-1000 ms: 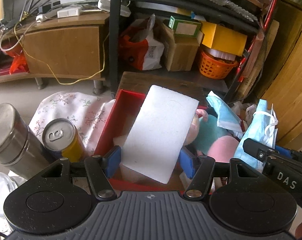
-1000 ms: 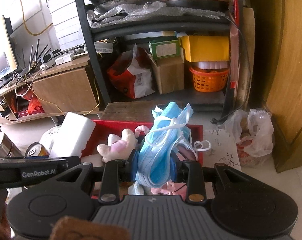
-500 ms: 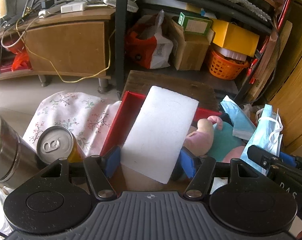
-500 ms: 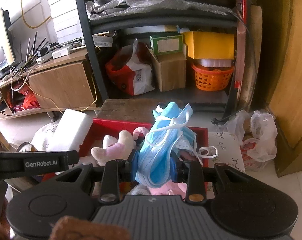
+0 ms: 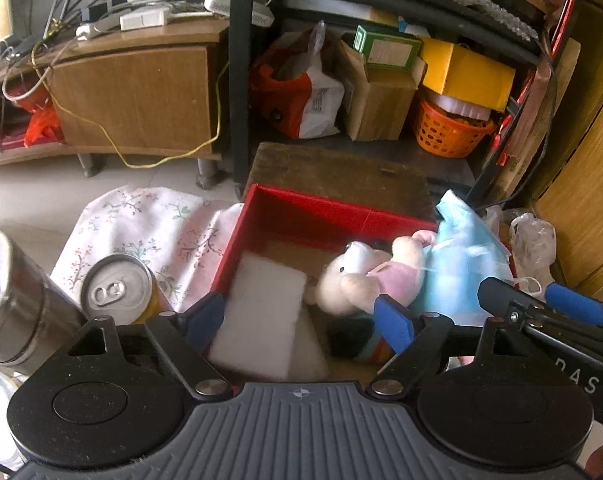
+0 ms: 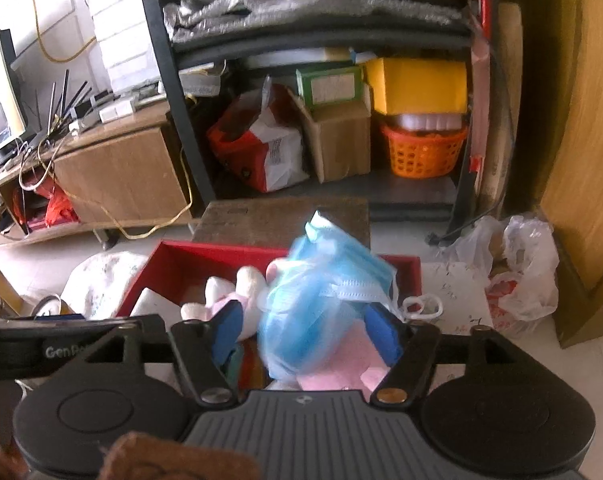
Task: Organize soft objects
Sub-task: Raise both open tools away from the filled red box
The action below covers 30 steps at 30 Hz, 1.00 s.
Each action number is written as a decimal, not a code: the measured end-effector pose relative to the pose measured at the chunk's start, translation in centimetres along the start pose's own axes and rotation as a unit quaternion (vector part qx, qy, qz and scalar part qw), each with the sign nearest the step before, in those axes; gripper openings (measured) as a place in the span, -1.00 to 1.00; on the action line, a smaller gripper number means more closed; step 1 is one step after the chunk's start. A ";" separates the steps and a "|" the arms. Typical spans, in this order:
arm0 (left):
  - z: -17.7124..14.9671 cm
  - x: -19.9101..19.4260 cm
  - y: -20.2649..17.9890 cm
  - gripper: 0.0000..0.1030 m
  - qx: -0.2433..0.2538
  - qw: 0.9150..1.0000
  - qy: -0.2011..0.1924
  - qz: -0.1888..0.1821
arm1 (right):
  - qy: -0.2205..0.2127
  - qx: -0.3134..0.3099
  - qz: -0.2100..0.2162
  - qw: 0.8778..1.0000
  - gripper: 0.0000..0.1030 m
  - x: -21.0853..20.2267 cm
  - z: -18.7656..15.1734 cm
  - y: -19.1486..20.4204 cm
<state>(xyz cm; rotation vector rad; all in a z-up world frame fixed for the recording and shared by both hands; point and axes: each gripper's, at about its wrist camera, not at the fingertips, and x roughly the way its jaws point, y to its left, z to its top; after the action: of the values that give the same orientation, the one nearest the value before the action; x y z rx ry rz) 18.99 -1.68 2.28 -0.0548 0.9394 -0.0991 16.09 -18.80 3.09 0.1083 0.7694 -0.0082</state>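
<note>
The left gripper (image 5: 299, 316) has just been opening; its jaws stand wide, with free room on both sides of the white foam block (image 5: 261, 316) lying between them in the red box (image 5: 301, 210). The right gripper (image 6: 305, 330) has also just been opening, and the blue masks (image 6: 325, 300) sit loose between its jaws, over the box's right part.

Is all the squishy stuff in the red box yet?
Nearly. The white foam block and the plush pig toy lie in the red box. The blue face masks sit between the right gripper, whose jaws have just been opening. The left gripper is open and empty. No other soft things show outside.
</note>
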 end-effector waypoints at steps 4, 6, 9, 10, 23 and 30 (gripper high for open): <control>-0.4 -1.0 0.3 0.58 -0.001 1.000 -0.004 -0.004 | -0.011 -0.006 -0.001 1.000 -0.06 -1.4 0.0 0.3; -0.6 -1.2 0.3 0.58 -0.001 1.000 -0.004 -0.003 | -0.013 -0.013 -0.003 1.000 -0.05 -1.9 -0.2 0.6; -0.8 -1.5 0.4 0.58 0.000 1.000 -0.001 -0.004 | -0.013 -0.019 -0.006 1.000 -0.05 -2.4 -0.5 0.9; -0.8 -1.6 0.4 0.58 0.000 1.000 -0.002 -0.005 | -0.013 -0.019 -0.007 1.000 -0.05 -2.4 -0.5 0.9; -2.3 -2.4 0.8 0.58 0.005 1.000 0.013 -0.013 | -0.012 -0.033 -0.014 0.999 -0.04 -3.5 -1.5 1.4; -4.6 -2.7 1.2 0.58 0.014 0.999 0.039 -0.017 | 0.012 -0.038 -0.018 0.999 -0.04 -4.2 -3.9 1.1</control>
<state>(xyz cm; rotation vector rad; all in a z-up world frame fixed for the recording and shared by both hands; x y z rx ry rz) 13.77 -0.18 1.63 -0.0421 1.0150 -0.1461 10.39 -17.43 3.36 0.0232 0.7942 -0.0121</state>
